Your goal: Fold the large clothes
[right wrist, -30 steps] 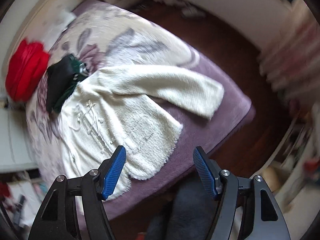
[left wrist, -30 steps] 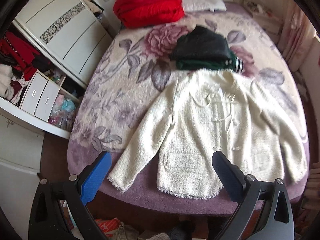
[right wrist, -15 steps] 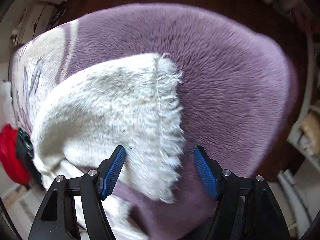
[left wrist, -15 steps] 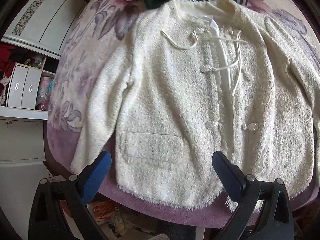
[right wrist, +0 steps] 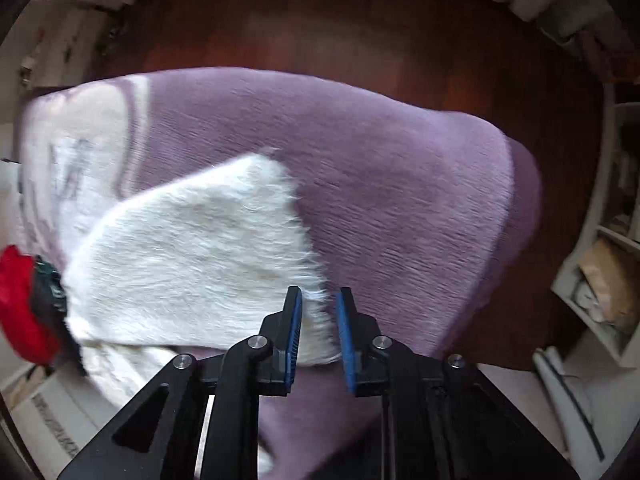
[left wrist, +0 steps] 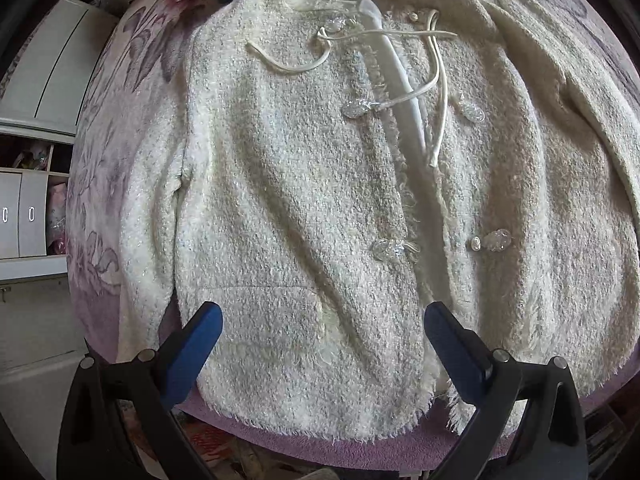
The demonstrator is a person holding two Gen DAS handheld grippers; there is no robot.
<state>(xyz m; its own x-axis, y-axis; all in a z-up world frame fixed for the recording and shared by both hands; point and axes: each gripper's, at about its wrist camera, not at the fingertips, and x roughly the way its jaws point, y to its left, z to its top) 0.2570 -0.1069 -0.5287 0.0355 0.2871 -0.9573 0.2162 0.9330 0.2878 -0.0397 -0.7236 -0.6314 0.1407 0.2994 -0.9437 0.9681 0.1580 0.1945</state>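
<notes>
**Right claw closing on sleeve cuff, left claw wide over hem**

While your right gripper [right wrist: 319, 300] is pointing steeply down at the bed, its blue-padded jaws are closing, with the fringed cuff of the sleeve [right wrist: 316, 320] sitting between them; the pads are not yet clearly pressing it. The fuzzy cream-white tweed jacket [left wrist: 300, 200] is lying face up and spread flat on the purple floral plush bedspread [left wrist: 100, 184], front slightly parted, white cords [left wrist: 438, 92] trailing across the chest, clear glassy buttons [left wrist: 386, 249] showing. Your left gripper [left wrist: 322, 344] is hanging over the jacket's bottom hem with its jaws spread wide, gripping nothing. A red bundle [right wrist: 18, 304] is lying at the far end, blurred.
</notes>
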